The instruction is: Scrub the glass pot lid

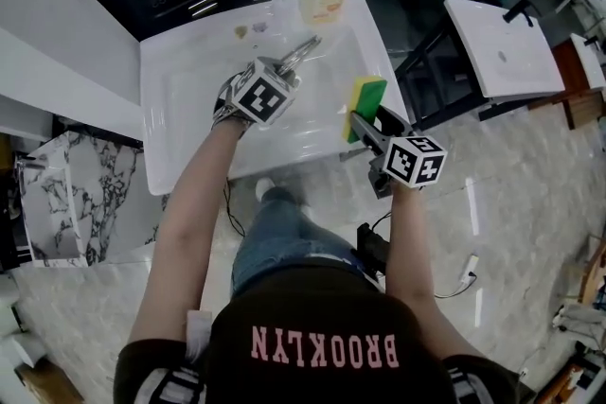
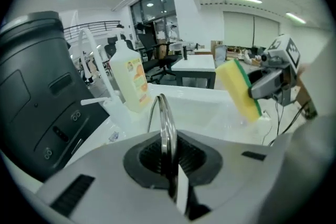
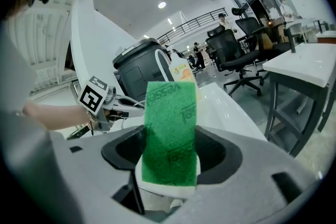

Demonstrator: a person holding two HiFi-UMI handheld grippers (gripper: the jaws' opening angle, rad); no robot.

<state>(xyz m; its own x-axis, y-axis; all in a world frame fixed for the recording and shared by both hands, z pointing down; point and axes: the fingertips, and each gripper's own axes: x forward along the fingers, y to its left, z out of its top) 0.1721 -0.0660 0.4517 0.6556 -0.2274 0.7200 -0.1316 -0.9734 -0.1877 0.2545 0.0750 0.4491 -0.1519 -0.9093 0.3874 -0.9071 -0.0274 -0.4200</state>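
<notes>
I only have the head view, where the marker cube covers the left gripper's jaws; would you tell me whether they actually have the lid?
Observer: Yes. In the left gripper view, the left gripper has its jaws shut on the glass pot lid, which stands upright and edge-on to the camera between them.
Operator: Thank you. Which face of the sponge is turned toward the right gripper's camera?
Observer: The green scouring face. In the right gripper view, the sponge stands upright, with the right gripper shut on its lower end.
</notes>
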